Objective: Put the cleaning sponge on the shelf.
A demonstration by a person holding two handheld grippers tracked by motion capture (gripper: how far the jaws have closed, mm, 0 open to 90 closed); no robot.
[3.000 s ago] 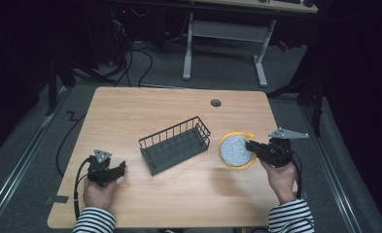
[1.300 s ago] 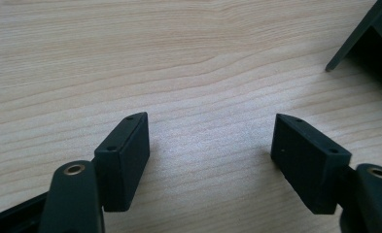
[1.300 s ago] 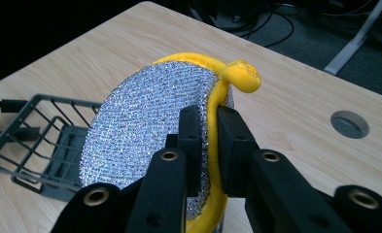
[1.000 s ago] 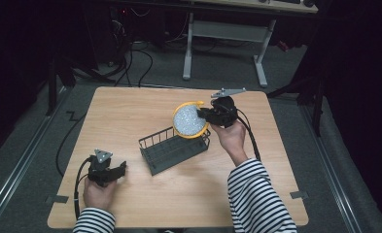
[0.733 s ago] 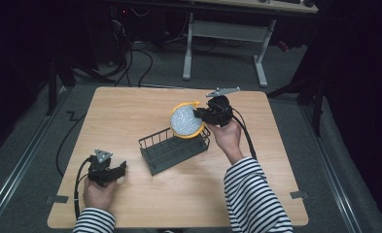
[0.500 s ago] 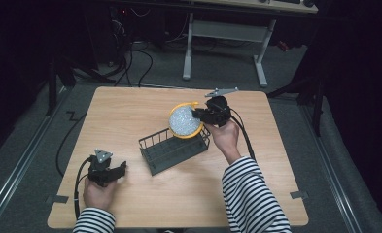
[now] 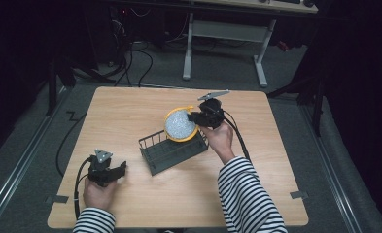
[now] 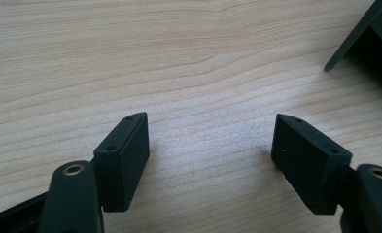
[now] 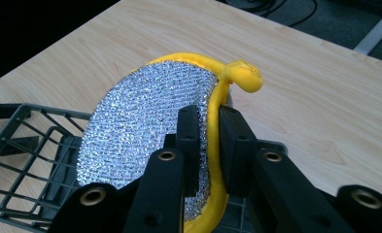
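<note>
A round scrubbing pad (image 7: 180, 124) with a silvery mesh face and a yellow rim is held tilted over the far right end of a dark wire basket (image 7: 171, 151); in the right gripper view the pad (image 9: 149, 126) stands on edge above the basket (image 9: 28, 155), its yellow rim ending in a small knob at the top; the right gripper (image 7: 198, 118) pinches that rim, its fingers (image 9: 188, 141) closed narrowly on either side of the yellow edge; the right hand (image 7: 219, 138) comes in behind it on a striped sleeve (image 7: 247, 194). The basket sits near the middle of the wooden tabletop (image 7: 286, 160), angled; well apart from it, at the near left, the left gripper (image 7: 116, 170) rests low over the wood in the left hand (image 7: 98, 191); in the left gripper view its fingers (image 8: 123, 160) stand wide with bare tabletop (image 8: 179, 58) between them, and a dark corner of the basket (image 8: 368, 34) shows at the upper right.
</note>
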